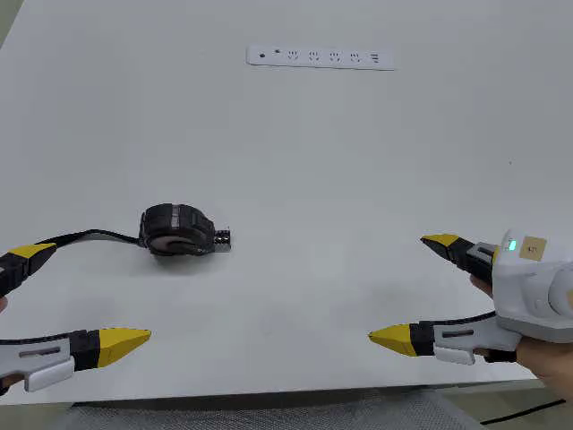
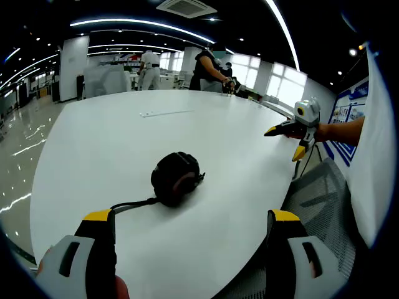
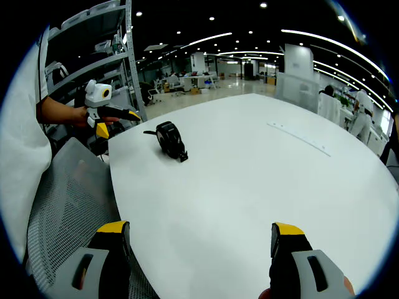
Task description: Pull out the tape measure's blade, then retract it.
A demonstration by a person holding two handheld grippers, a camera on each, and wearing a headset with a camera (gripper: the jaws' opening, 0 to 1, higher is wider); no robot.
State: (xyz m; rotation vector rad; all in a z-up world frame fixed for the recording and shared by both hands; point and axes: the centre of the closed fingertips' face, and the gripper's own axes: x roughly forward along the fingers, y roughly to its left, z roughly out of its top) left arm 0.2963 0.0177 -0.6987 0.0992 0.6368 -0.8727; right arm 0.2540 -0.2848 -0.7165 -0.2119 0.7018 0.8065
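A black tape measure [image 1: 176,231] lies on the white table [image 1: 322,161], its blade tip [image 1: 223,239] drawn in at the case and a black strap [image 1: 94,236] trailing left. My left gripper [image 1: 82,296] stands open near the table's front left, with the strap running toward its upper finger. Open at the front right, well away from the tape, is my right gripper [image 1: 414,291]. The left gripper view has the tape measure [image 2: 176,178] ahead between the fingers. Far off to the left in the right gripper view sits the tape measure [image 3: 170,140].
A white power strip [image 1: 320,57] lies at the far side of the table. A grey mesh chair [image 3: 68,205] stands at the near table edge. People [image 2: 209,67] stand beyond the table's far end. Shelving [image 3: 93,56] rises behind the left hand.
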